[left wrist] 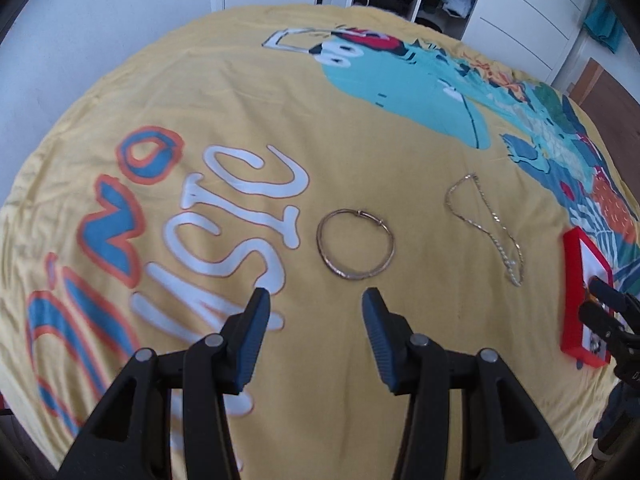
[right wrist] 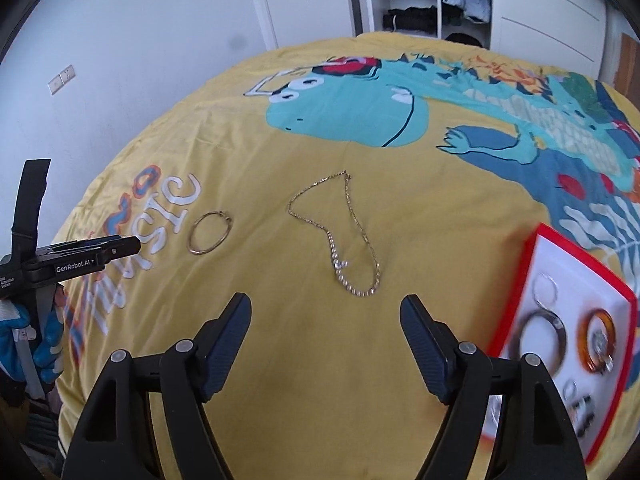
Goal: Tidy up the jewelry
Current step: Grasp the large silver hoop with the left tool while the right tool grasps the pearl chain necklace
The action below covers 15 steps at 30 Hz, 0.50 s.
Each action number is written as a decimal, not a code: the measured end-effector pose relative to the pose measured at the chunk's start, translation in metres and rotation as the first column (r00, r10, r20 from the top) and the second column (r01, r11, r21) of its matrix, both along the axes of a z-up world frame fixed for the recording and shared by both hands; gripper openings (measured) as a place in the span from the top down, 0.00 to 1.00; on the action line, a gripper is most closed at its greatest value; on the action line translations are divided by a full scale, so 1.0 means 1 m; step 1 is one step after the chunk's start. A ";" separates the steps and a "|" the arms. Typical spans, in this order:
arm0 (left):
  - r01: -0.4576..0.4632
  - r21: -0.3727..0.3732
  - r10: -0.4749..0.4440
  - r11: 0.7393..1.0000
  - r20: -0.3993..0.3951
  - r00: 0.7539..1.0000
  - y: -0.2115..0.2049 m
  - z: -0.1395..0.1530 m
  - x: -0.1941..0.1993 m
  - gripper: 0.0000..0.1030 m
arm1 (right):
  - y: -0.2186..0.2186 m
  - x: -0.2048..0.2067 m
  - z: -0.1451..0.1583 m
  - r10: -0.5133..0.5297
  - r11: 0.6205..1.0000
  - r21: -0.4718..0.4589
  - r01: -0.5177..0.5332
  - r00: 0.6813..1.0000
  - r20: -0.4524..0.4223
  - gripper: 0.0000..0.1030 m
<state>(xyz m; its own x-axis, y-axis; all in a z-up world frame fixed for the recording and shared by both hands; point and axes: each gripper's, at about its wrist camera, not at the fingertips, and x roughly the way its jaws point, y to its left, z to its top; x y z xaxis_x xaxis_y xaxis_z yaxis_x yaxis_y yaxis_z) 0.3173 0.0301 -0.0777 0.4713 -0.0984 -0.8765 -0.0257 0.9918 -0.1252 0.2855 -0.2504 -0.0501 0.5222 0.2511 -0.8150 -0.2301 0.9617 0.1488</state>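
**Bangle and chain left on the bed, both claws spread**

At the left, the left claw [left wrist: 316, 300] is held spread and empty above the yellow bed [left wrist: 240, 100]. The bangle [left wrist: 355, 245] lies flat just beyond its fingertips, slightly right of the midline between them; as a closed ring it has no long axis. This claw is judged the nearer one to the bangle, which is seen well to the left and farther off in the right wrist view.

Further right, the chain [right wrist: 340, 236] is laid out in a loose loop, its long axis running from far to near and leaning a little right at the near end. The right claw [right wrist: 326, 306] is also spread and empty, and the chain's near end lies just ahead of it, almost centred between the fingers. The right hand is judged nearer to it.

At the far right, the red tray [right wrist: 532, 248] rests on the bed just beside the right claw, with several rings and bangles already placed inside. Both loose pieces would have to be carried rightward to it.
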 end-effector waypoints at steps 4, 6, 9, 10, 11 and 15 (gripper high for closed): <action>-0.019 -0.019 0.018 1.000 -0.037 0.999 -0.001 -0.028 0.028 0.55 | 0.007 0.036 -0.028 0.026 1.000 -0.011 -0.026 0.999 -0.028 0.26; -0.025 -0.033 0.023 0.999 -0.052 0.998 -0.001 -0.040 0.039 0.55 | 0.009 0.052 -0.042 0.035 0.999 -0.013 -0.036 0.999 -0.038 0.26; -0.018 -0.054 0.015 0.998 -0.065 0.998 -0.003 -0.054 0.051 0.55 | 0.012 0.070 -0.058 0.040 0.999 -0.021 -0.042 0.998 -0.051 0.24; -0.016 -0.053 0.012 0.998 -0.069 0.998 -0.004 -0.057 0.053 0.55 | 0.013 0.075 -0.063 0.043 0.999 -0.020 -0.044 0.998 -0.055 0.24; -0.012 -0.048 0.008 0.999 -0.072 0.997 -0.006 -0.062 0.056 0.55 | 0.013 0.080 -0.068 0.045 0.999 -0.018 -0.046 0.997 -0.060 0.24; -0.007 -0.016 0.006 1.000 -0.071 0.997 -0.009 -0.072 0.064 0.55 | 0.016 0.095 -0.085 0.051 0.998 -0.026 -0.053 0.996 -0.073 0.24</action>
<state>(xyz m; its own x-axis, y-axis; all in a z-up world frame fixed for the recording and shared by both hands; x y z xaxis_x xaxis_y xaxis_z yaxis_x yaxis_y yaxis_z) 0.3816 0.0210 -0.1498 0.4085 -0.1097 -0.9062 -0.0413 0.9895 -0.1384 0.3806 -0.2343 -0.1350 0.4484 0.2530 -0.8573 -0.2696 0.9527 0.1402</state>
